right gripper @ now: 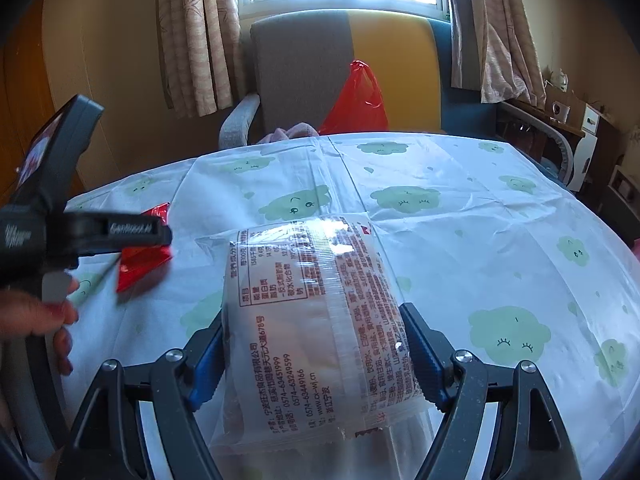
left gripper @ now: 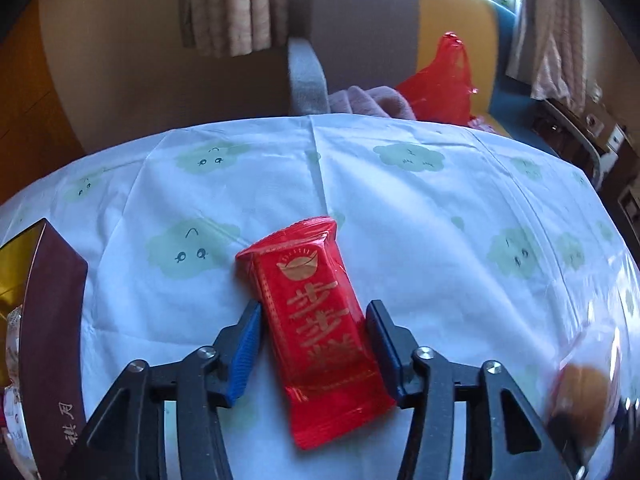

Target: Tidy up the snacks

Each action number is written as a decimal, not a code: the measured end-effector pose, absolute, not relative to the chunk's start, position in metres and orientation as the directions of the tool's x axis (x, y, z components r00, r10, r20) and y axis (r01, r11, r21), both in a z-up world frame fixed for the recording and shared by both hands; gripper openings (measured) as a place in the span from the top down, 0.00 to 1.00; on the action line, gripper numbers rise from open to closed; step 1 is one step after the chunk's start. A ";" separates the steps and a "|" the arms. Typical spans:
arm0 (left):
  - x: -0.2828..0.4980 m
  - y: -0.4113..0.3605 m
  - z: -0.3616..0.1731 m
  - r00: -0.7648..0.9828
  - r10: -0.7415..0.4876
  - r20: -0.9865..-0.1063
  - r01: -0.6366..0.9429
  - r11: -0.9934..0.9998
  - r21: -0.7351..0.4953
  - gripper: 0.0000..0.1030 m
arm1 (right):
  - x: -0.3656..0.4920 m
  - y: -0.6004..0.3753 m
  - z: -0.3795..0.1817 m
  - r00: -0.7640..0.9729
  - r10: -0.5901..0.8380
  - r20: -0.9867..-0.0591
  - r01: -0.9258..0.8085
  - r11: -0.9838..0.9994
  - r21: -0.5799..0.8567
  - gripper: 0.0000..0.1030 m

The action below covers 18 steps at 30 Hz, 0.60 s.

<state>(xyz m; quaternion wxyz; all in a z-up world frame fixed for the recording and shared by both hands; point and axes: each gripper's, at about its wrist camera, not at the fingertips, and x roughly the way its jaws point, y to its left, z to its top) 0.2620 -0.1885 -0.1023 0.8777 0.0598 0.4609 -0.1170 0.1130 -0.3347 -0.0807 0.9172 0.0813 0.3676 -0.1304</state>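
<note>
A red snack packet [left gripper: 320, 320] with gold characters lies lengthwise on the cloud-print tablecloth [left gripper: 400, 208]. My left gripper [left gripper: 313, 307] straddles it, and both blue pads [left gripper: 246, 344] rest against its long sides. My right gripper [right gripper: 312, 312] is shut on a clear-wrapped bun packet [right gripper: 312, 320] with a printed label, held above the cloth. From the right wrist view the left gripper's black finger [right gripper: 136, 232] crosses the red packet [right gripper: 144, 256] at the left, with a person's hand [right gripper: 40, 316] on its handle. The bun packet [left gripper: 580, 392] shows blurred at the left view's lower right.
A dark maroon box [left gripper: 52, 320] with a gold lining and several snacks inside stands at the table's left edge. Behind the table is a grey and yellow chair [right gripper: 344, 64] holding a red plastic bag [right gripper: 360, 100] and a pink cloth [left gripper: 368, 100].
</note>
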 end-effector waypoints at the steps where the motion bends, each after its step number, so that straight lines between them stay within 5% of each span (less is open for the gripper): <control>1: 0.258 -0.185 -0.102 0.555 -0.160 -0.817 0.268 0.963 -0.007 0.50 | 0.113 -0.335 -0.081 0.696 -0.178 -0.696 0.300 0.952 0.056 0.23; 18: 0.261 -0.177 -0.104 0.585 -0.200 -0.786 0.285 0.958 -0.032 0.48 | 0.113 -0.333 -0.081 0.690 -0.193 -0.697 0.304 0.952 0.037 0.23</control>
